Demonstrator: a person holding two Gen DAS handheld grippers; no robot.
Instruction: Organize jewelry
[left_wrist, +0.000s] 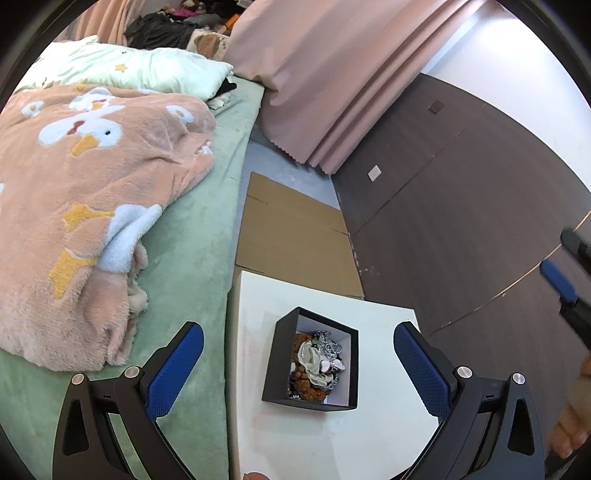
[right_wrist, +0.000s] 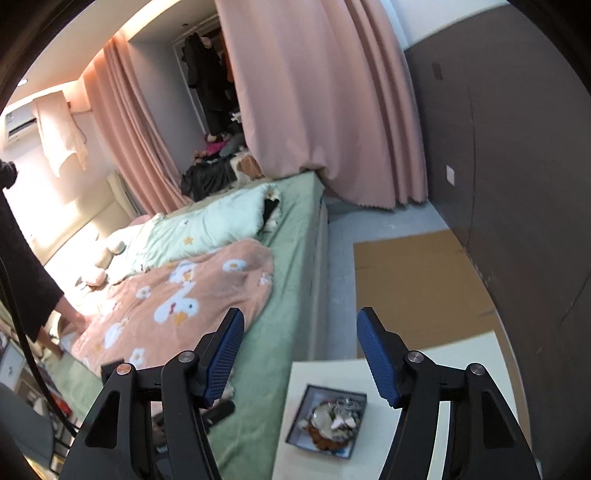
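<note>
A small black open box (left_wrist: 271, 363) stands on a white bedside table (left_wrist: 376, 424). It holds a tangled pile of jewelry (left_wrist: 317, 363): brown beads, silver chain, pale pieces. My left gripper (left_wrist: 297, 341) is open and empty, hovering above the box with its blue pads on either side. In the right wrist view the box (right_wrist: 301, 413) and jewelry (right_wrist: 334, 419) lie low between my open, empty right gripper (right_wrist: 299, 325), which is higher up and farther back. A finger of the right gripper (left_wrist: 557, 278) shows at the left wrist view's right edge.
A bed with a green sheet (left_wrist: 199, 236), an orange duck blanket (left_wrist: 85, 192) and a pale pillow (left_wrist: 133, 70) lies left of the table. Flat cardboard (left_wrist: 291, 236) covers the floor beyond it. Pink curtains (left_wrist: 332, 81) and a dark wall panel (left_wrist: 461, 206) stand to the right.
</note>
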